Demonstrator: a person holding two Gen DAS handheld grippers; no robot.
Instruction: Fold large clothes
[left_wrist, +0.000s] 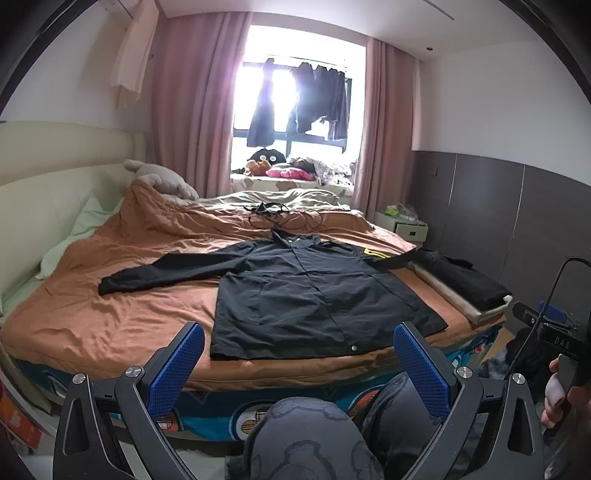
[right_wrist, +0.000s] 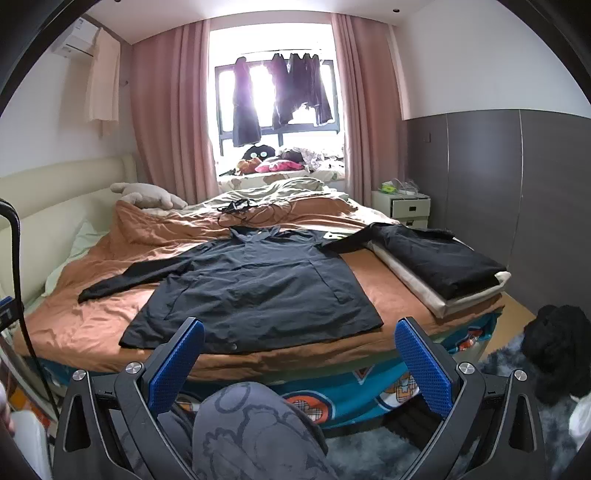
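A black long-sleeved jacket (left_wrist: 306, 291) (right_wrist: 258, 291) lies flat, front up, on the orange bed cover, both sleeves spread out; its right sleeve reaches onto a folded pile. My left gripper (left_wrist: 299, 339) stands open before the bed's near edge, below the jacket's hem, with nothing between its blue pads. My right gripper (right_wrist: 301, 334) is also open and holds nothing, short of the hem. In the left wrist view the right gripper's body (left_wrist: 554, 332) shows at the right with a hand on it.
Folded black clothes (right_wrist: 439, 266) on a pale folded cloth sit at the bed's right edge. Black cables (left_wrist: 280, 214) lie further back on the bed (right_wrist: 391, 291). A person's patterned knee (right_wrist: 251, 435) is below the grippers. A dark heap (right_wrist: 557, 343) lies on the floor.
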